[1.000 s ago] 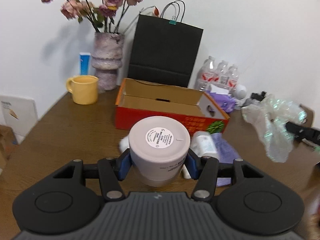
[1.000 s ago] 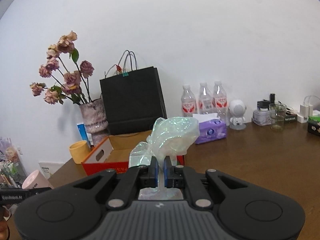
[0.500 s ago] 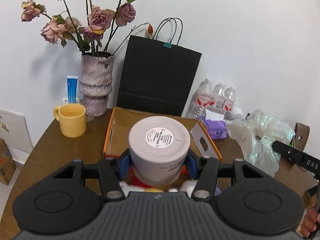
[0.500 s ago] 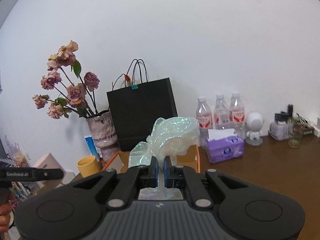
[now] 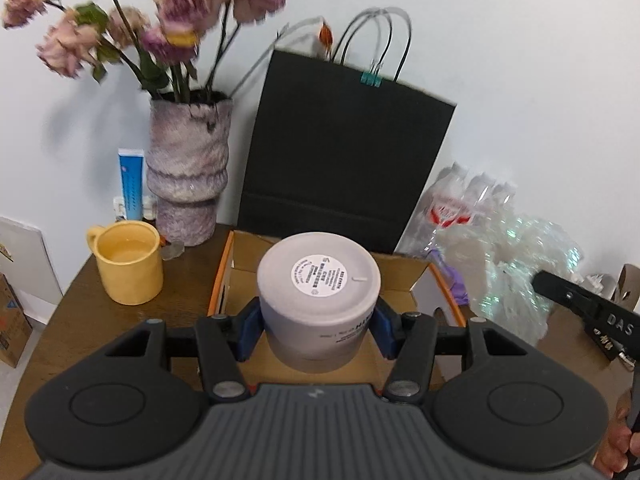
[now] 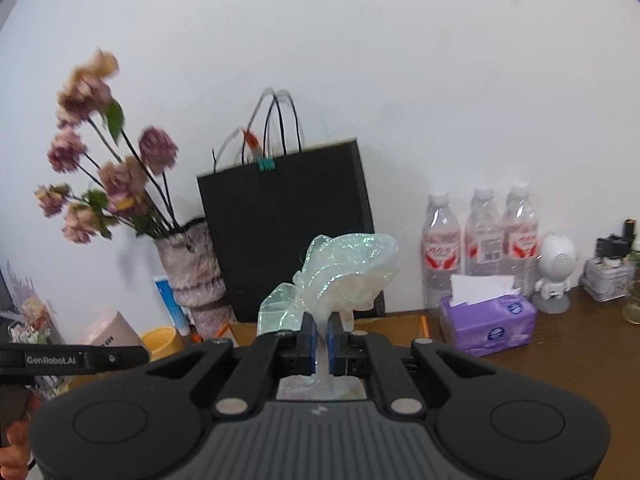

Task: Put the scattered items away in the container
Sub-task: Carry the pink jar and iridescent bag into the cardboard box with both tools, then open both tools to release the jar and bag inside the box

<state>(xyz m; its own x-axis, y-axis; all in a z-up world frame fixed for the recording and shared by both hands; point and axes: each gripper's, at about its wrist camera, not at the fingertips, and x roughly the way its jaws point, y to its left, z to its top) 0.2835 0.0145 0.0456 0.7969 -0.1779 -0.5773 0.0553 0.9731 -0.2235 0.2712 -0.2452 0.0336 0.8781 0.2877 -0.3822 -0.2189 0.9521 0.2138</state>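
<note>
My left gripper (image 5: 316, 328) is shut on a pale pink round canister (image 5: 318, 300) with a white label on its top, held over the open cardboard box (image 5: 222, 280) with orange edges. My right gripper (image 6: 319, 342) is shut on a crumpled iridescent plastic bag (image 6: 348, 268), held in the air in front of the box (image 6: 400, 322). That same bag (image 5: 508, 276) and the right gripper's finger show at the right of the left wrist view. The canister (image 6: 114, 332) and the left gripper's finger appear at the left of the right wrist view.
A yellow mug (image 5: 128, 268), a vase of dried roses (image 5: 188, 168), a blue tube (image 5: 130, 184) and a black paper bag (image 5: 344, 160) stand behind and beside the box. Three water bottles (image 6: 484, 236), a purple tissue pack (image 6: 488, 322) and a white figurine (image 6: 556, 272) stand at the right.
Both grippers have moved forward and up toward the box and wall; the canister now hangs over the box's inside. The bag has come closer to the box. Both grips are unchanged.
</note>
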